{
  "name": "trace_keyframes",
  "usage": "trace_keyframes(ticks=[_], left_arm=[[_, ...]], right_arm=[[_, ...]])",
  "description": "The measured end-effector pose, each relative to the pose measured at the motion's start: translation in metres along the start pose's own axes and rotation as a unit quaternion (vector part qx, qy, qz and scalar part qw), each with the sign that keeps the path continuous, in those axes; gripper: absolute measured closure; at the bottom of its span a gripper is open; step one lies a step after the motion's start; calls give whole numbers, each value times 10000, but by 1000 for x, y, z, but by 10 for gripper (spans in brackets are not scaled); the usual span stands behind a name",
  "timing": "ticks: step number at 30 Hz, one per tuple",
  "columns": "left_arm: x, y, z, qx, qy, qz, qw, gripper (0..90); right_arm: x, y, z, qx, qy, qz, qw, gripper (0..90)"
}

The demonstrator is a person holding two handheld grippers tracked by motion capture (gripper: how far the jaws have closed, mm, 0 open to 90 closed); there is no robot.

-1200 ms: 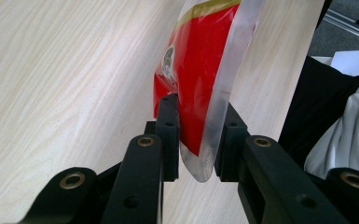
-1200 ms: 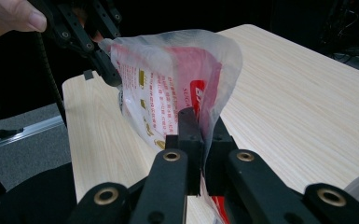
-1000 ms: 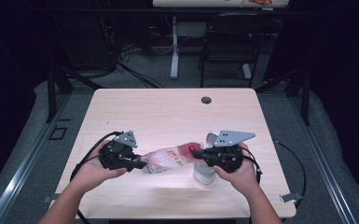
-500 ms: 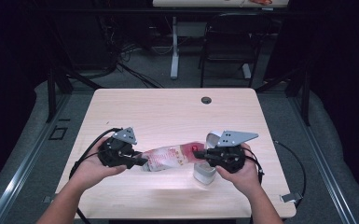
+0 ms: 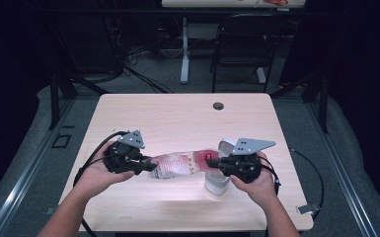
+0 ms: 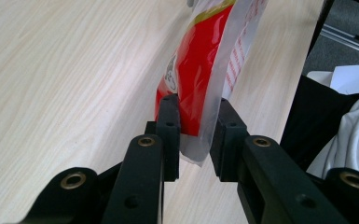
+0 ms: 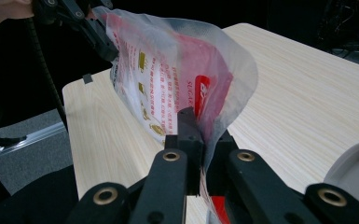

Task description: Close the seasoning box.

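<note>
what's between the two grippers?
The bag spans from the left gripper to the right gripper, each clamped on an end; clearest in the high view.

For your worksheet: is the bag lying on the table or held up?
Held up: left gripper and right gripper pinch the bag at opposite ends.

the high view looks forward and down from above the near edge of the table (image 5: 177,118), taking in the whole top. each gripper view rides close behind its own jaws, just over the wood. all three share the bag (image 5: 177,165) (image 6: 200,70) (image 7: 177,70) stretched between them.
</note>
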State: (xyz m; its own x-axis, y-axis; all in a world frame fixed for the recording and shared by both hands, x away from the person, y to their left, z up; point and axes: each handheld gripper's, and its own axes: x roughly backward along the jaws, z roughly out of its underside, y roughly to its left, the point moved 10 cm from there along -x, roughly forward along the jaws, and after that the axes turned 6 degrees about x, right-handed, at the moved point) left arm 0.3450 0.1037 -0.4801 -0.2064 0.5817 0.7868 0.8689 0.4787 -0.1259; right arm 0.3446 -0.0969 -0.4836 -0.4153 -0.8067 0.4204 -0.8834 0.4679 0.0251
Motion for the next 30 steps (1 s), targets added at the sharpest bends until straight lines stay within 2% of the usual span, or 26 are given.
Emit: trace_keyframes(ticks=[25,30], left_arm=[[8,0,-23,-72,-191,-39,9998,761],[9,0,-28,-90,-245,-35,9997,763]], right_arm=[[5,-7,4,-135,-31,48,9999,882],[7,-8,5,-134,36,78,9999,883]])
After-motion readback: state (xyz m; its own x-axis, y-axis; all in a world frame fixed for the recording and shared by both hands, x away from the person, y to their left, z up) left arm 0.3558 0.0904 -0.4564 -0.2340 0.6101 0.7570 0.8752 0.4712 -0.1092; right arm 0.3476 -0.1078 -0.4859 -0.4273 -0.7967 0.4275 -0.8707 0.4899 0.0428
